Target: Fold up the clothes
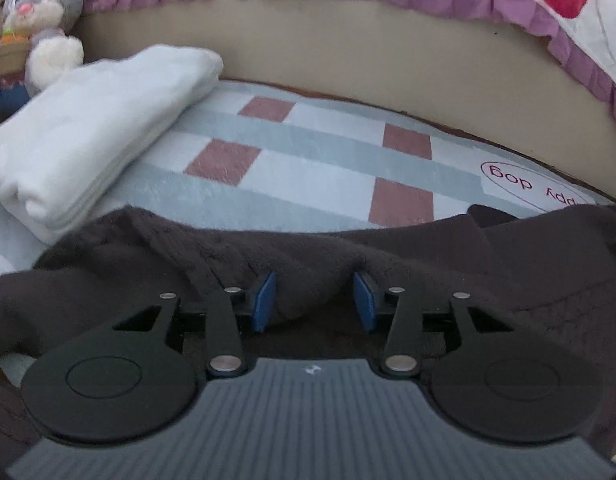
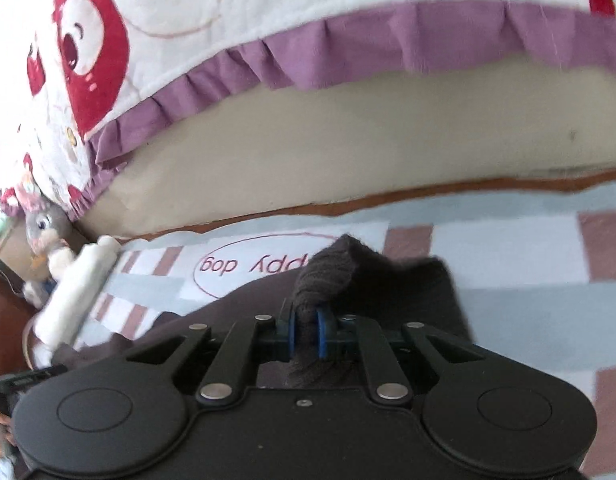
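From my left wrist camera I see the dark brown fleece garment (image 1: pixel 308 248) spread across the near part of the bed, on the checked blanket (image 1: pixel 308 160), with a folded white towel (image 1: pixel 88 136) well apart at the far left and a plush rabbit (image 1: pixel 40 20) beyond it. My left hand-held gripper (image 1: pixel 313 300) stands partly open over the garment; a ridge of fleece rises between the blue pads (image 1: pixel 264 300), but I see gaps at the sides, so I judge it is not clamped. The cloth looks soft, thick and light, limp enough to sag wherever it is unsupported (fuzzy pile, so not slippery), and I reckon an edge or corner pinch through a doubled layer is the best hold. From my right wrist camera, the right hand-held gripper (image 2: pixel 306 336) is closed narrowly on a bunched corner of the same garment (image 2: pixel 331 268), which stands up between the pads and curls over the printed oval on the blanket (image 2: pixel 507 256). The rest of the garment trails below and to the right of that gripper. The cartoon-print quilt (image 2: pixel 228 20) with its purple frill hangs over the far bed wall.
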A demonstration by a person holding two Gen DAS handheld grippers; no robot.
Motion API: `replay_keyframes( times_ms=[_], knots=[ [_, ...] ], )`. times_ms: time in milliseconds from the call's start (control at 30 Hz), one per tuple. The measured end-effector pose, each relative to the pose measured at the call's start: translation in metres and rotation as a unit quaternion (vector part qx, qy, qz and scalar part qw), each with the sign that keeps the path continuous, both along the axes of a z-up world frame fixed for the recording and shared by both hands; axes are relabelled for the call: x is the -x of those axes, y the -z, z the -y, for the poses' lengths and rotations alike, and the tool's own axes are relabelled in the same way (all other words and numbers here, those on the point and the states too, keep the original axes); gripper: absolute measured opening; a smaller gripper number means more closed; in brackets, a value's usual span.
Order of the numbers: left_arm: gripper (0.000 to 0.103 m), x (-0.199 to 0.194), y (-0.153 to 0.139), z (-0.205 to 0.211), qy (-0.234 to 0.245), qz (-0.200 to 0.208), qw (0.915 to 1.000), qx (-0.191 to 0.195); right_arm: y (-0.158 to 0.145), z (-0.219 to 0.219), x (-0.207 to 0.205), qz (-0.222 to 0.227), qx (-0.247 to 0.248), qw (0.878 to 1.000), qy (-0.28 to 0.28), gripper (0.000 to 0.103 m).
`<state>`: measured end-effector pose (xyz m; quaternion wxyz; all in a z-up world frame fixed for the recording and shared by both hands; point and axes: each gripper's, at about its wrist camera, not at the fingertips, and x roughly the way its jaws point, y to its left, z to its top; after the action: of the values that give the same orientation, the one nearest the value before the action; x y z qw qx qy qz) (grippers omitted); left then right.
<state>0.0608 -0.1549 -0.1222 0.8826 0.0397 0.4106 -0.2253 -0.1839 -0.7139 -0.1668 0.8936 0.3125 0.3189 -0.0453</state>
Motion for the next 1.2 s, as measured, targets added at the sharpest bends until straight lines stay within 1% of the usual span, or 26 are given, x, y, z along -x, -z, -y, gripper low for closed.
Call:
replay_keyframes(
  times_ms=[33, 100, 167, 200, 233, 333, 367, 400, 433, 467, 500, 533, 567, 600, 667, 733, 833, 867, 900, 967, 1000, 1067, 1100, 1133, 1167, 1200],
  knots=[
    [0.047, -0.004, 0.000, 0.000, -0.007, -0.005, 1.0000, 0.004, 0.004, -0.002, -0.004, -0.012, -0.002, 1.000, 0.004, 0.026],
    [0.050, -0.010, 0.001, 0.000, -0.024, -0.013, 0.9995, 0.013, 0.012, -0.006, -0.011, -0.036, -0.005, 0.999, 0.013, 0.027],
    [0.053, -0.016, 0.003, 0.001, -0.035, -0.022, 0.9989, 0.024, 0.021, -0.009, -0.016, -0.068, 0.013, 0.997, 0.020, 0.046],
    [0.055, -0.018, 0.004, 0.002, -0.039, -0.024, 0.9986, 0.027, 0.025, -0.011, -0.015, -0.093, 0.037, 0.994, 0.029, 0.054],
    [0.056, -0.019, 0.005, 0.003, -0.041, -0.024, 0.9985, 0.027, 0.027, -0.011, -0.014, -0.101, 0.045, 0.993, 0.032, 0.053],
    [0.064, -0.019, 0.008, 0.010, -0.035, -0.016, 0.9991, 0.017, 0.033, -0.012, -0.009, -0.120, 0.066, 0.990, 0.040, 0.054],
    [0.067, -0.018, 0.008, 0.012, -0.032, -0.015, 0.9993, 0.014, 0.034, -0.009, -0.006, -0.113, 0.045, 0.992, 0.041, 0.055],
    [0.066, -0.017, 0.008, 0.015, -0.021, -0.017, 0.9996, 0.010, 0.034, -0.009, -0.004, -0.093, 0.018, 0.995, 0.027, 0.039],
    [0.065, -0.016, 0.009, 0.018, -0.003, -0.016, 0.9999, 0.005, 0.034, -0.008, -0.003, -0.073, -0.008, 0.997, 0.013, 0.012],
    [0.056, -0.013, 0.010, 0.023, 0.015, -0.007, 0.9998, -0.005, 0.030, -0.013, -0.005, -0.063, 0.005, 0.998, 0.001, 0.013],
    [0.035, -0.009, 0.012, 0.029, 0.033, 0.004, 0.9992, -0.023, 0.025, -0.019, -0.007, -0.054, 0.020, 0.998, -0.010, 0.013],
    [0.024, -0.004, 0.014, 0.036, 0.051, 0.012, 0.9977, -0.044, 0.020, -0.024, -0.009, -0.045, 0.035, 0.998, -0.022, 0.012],
    [0.017, 0.000, 0.017, 0.043, 0.062, 0.022, 0.9959, -0.063, 0.014, -0.029, -0.011, -0.035, 0.051, 0.998, -0.021, 0.012],
    [0.013, 0.005, 0.018, 0.049, 0.066, 0.038, 0.9937, -0.082, 0.008, -0.034, -0.013, -0.025, 0.067, 0.997, -0.020, 0.012],
    [0.012, 0.015, 0.017, 0.060, 0.069, 0.074, 0.9884, -0.113, -0.005, -0.041, -0.016, -0.001, 0.098, 0.995, -0.012, 0.010],
    [0.011, 0.019, 0.007, 0.061, 0.052, 0.101, 0.9861, -0.121, -0.018, -0.040, -0.010, 0.035, 0.124, 0.991, 0.022, 0.010],
    [0.011, 0.020, -0.012, 0.060, 0.023, 0.137, 0.9825, -0.125, -0.039, -0.023, 0.003, 0.085, 0.121, 0.986, 0.082, 0.009],
    [0.007, 0.019, -0.019, 0.059, 0.014, 0.148, 0.9812, -0.123, -0.049, -0.017, 0.006, 0.099, 0.115, 0.984, 0.094, 0.009],
    [0.000, 0.016, -0.026, 0.059, 0.006, 0.165, 0.9778, -0.129, -0.059, -0.011, 0.008, 0.117, 0.114, 0.981, 0.107, 0.009],
    [0.000, 0.008, -0.040, 0.060, -0.008, 0.211, 0.9656, -0.152, -0.072, 0.003, 0.004, 0.136, 0.121, 0.973, 0.140, 0.008],
    [0.000, 0.000, -0.044, 0.060, -0.015, 0.214, 0.9650, -0.151, -0.069, 0.010, -0.001, 0.130, 0.117, 0.972, 0.159, 0.009],
    [0.000, -0.024, -0.045, 0.058, -0.034, 0.173, 0.9759, -0.128, -0.043, 0.022, -0.021, 0.091, 0.103, 0.971, 0.198, 0.014],
    [0.002, -0.036, -0.041, 0.056, -0.047, 0.143, 0.9816, -0.118, -0.025, 0.025, -0.029, 0.063, 0.102, 0.969, 0.216, 0.026],
    [0.004, -0.045, -0.038, 0.052, -0.059, 0.115, 0.9861, -0.105, -0.009, 0.025, -0.037, 0.030, 0.106, 0.970, 0.217, 0.029],
    [0.004, -0.051, -0.035, 0.046, -0.071, 0.088, 0.9896, -0.090, 0.007, 0.025, -0.044, -0.004, 0.110, 0.970, 0.218, 0.028],
    [0.007, -0.054, -0.032, 0.037, -0.079, 0.064, 0.9924, -0.069, 0.023, 0.025, -0.052, -0.037, 0.114, 0.969, 0.218, 0.028]
  ],
)
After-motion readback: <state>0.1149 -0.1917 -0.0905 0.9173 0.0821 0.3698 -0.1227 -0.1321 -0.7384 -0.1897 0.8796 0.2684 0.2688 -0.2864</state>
